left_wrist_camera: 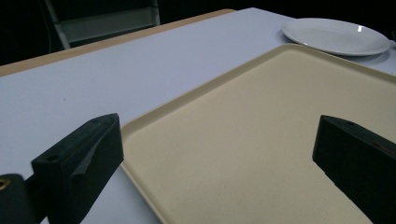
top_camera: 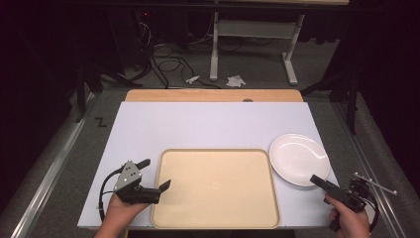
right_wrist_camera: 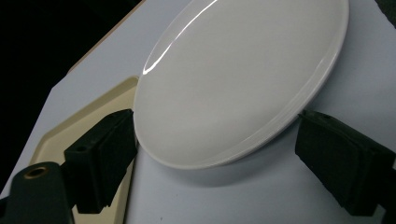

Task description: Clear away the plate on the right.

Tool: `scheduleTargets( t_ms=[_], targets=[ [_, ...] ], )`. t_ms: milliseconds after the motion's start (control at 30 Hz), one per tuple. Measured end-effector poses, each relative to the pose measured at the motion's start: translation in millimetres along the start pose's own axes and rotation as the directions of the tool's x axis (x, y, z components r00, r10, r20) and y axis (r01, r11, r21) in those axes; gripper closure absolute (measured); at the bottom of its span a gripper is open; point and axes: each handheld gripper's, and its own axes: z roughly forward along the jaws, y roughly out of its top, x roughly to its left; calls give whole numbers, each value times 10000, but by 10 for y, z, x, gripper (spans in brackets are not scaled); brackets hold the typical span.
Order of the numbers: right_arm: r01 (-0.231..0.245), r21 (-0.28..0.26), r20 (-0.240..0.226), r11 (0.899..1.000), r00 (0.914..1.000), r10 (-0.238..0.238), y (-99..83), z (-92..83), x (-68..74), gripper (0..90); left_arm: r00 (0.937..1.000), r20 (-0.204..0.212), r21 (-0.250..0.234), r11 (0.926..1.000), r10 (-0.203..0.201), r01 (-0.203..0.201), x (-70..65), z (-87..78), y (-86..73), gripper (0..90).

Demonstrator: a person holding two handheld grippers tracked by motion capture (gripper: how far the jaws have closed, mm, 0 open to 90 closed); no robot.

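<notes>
Two handheld grippers rest near the front edge of a white table [top_camera: 208, 124], one in each of our hands. Between them lies a beige tray [top_camera: 216, 187], bare inside. Our left gripper [top_camera: 154, 174] sits at the tray's left rim, jaws spread wide across that edge, holding nothing. A white plate [top_camera: 299, 158] lies just right of the tray's far corner. Our right gripper [right_wrist_camera: 219, 158] points at the plate's near rim, jaws spread to either side of it.
</notes>
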Motion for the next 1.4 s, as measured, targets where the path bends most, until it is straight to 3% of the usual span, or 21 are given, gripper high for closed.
scheduleTargets(
  t_ms=[100,133,167,633,1133,1200,1367,1400],
  targets=[
    [-356,-21,-116,9994,9993,356,-1,3,-42,150,10000,21,-12,10000,7,-7,-4,3,-1,27],
    [-749,33,-267,9972,9968,749,-4,4,-67,153,10000,25,-8,10000,5,-5,-4,3,-1,28],
    [-852,52,-286,9964,9959,853,-5,7,-80,154,10000,30,6,10000,10,-10,-5,3,-2,28],
    [-1859,197,-623,9824,9804,1868,0,55,-164,166,10000,51,53,10000,49,-49,-14,-19,-18,35],
    [-2123,188,-787,9770,9738,2132,39,116,-191,154,10000,-10,94,9999,64,-64,-12,-78,-46,39],
    [-2301,180,-822,9730,9695,2308,52,133,-185,149,10000,-20,97,9999,73,-72,-10,-86,-51,41],
    [-2311,192,-830,9727,9692,2319,76,154,-199,150,10000,-56,104,9999,57,-57,-8,-120,-65,47],
    [-2426,228,-912,9698,9655,2437,87,164,-204,150,10000,-69,106,9999,71,-70,-7,-125,-67,50]
  ],
)
